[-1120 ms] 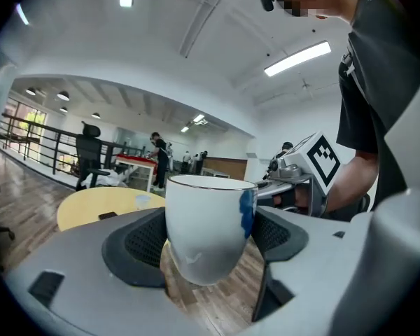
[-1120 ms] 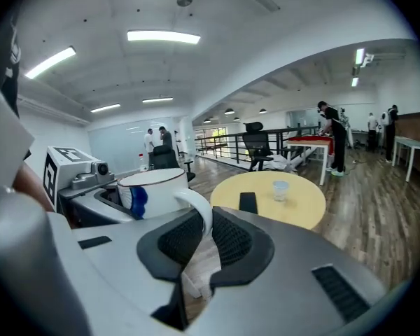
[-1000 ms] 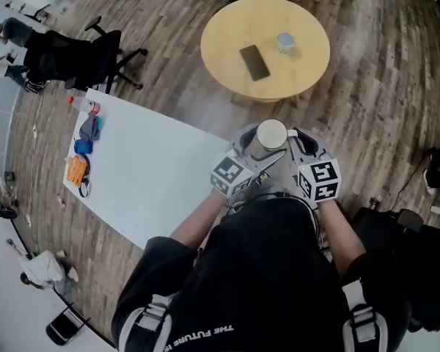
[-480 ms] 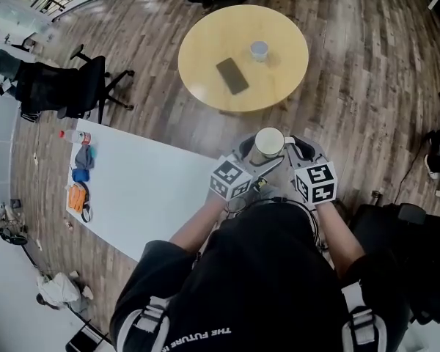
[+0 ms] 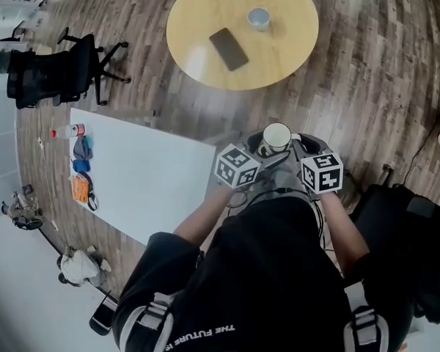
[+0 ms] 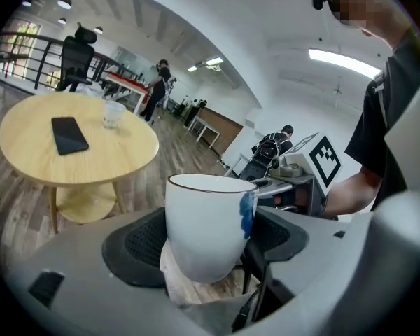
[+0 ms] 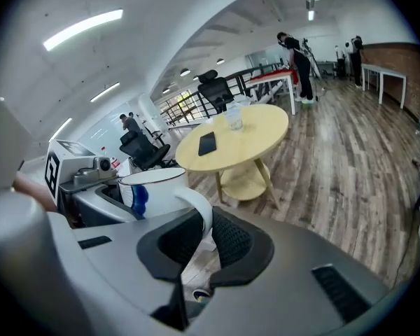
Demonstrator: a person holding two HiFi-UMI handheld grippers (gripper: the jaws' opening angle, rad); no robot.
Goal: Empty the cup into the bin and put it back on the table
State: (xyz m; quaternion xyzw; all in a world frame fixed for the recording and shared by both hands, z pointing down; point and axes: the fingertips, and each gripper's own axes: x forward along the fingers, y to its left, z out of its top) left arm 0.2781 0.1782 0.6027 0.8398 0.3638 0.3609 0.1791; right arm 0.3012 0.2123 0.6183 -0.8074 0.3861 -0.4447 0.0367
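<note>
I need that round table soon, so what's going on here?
A person holds a white cup upright with two handheld grippers: the left gripper clamps its body, the right gripper pinches its handle. It is above the wooden floor, beside the white table, short of the round table with a phone on it.

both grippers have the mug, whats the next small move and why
Probably carry the mug level toward the round table ahead. It looks empty from above, the left gripper clamps its body, the right gripper pinches its handle, and it hangs upright over the floor, short of the table.
</note>
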